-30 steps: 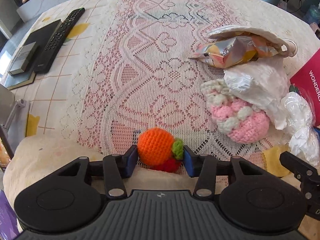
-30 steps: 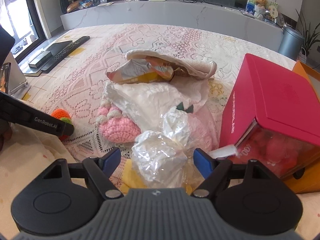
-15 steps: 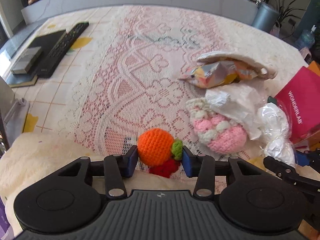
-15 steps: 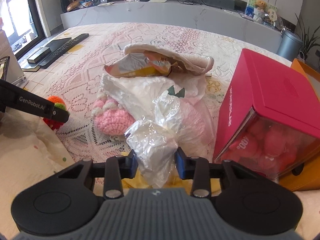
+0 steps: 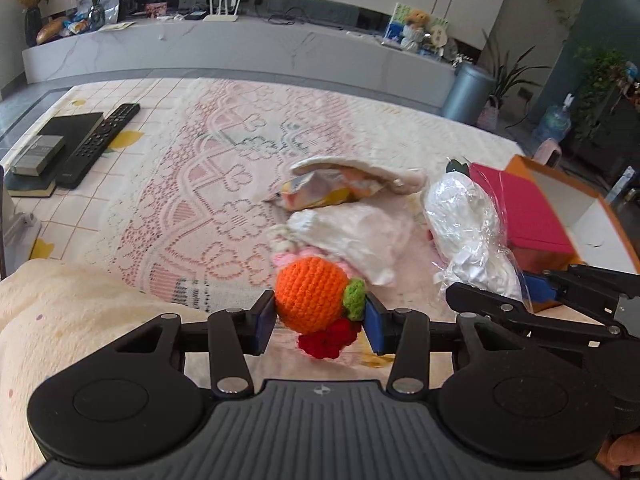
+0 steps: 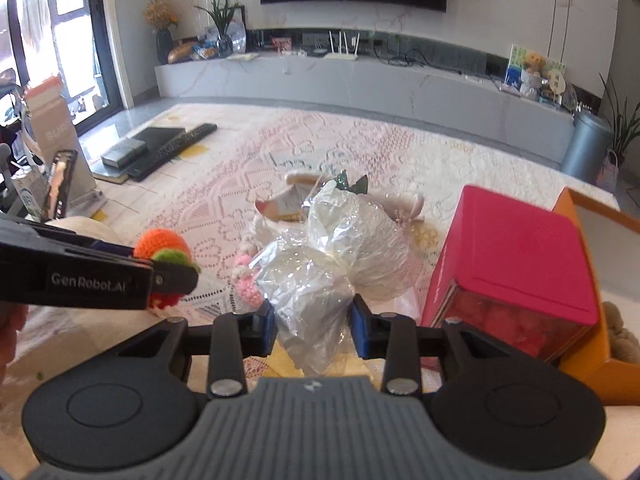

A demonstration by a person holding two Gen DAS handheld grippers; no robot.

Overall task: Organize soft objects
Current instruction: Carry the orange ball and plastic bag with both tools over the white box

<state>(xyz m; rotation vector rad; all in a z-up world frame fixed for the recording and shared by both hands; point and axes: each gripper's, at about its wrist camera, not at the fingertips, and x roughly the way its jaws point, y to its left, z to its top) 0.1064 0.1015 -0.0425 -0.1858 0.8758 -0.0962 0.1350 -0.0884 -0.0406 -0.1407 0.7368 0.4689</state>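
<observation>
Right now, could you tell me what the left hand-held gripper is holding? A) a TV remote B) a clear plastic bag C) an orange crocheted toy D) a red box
C: the left hand-held gripper has its blue pads pressed on either side of the orange crocheted toy, while the clear plastic bag sits in the right hand-held gripper.

The left gripper tilts downward, its blue pads clamped on a crocheted orange toy. The right gripper (just beside it, angled down likewise) pinches a crinkled clear plastic bag between its fingers. Both grippers are raised off the table.
</observation>
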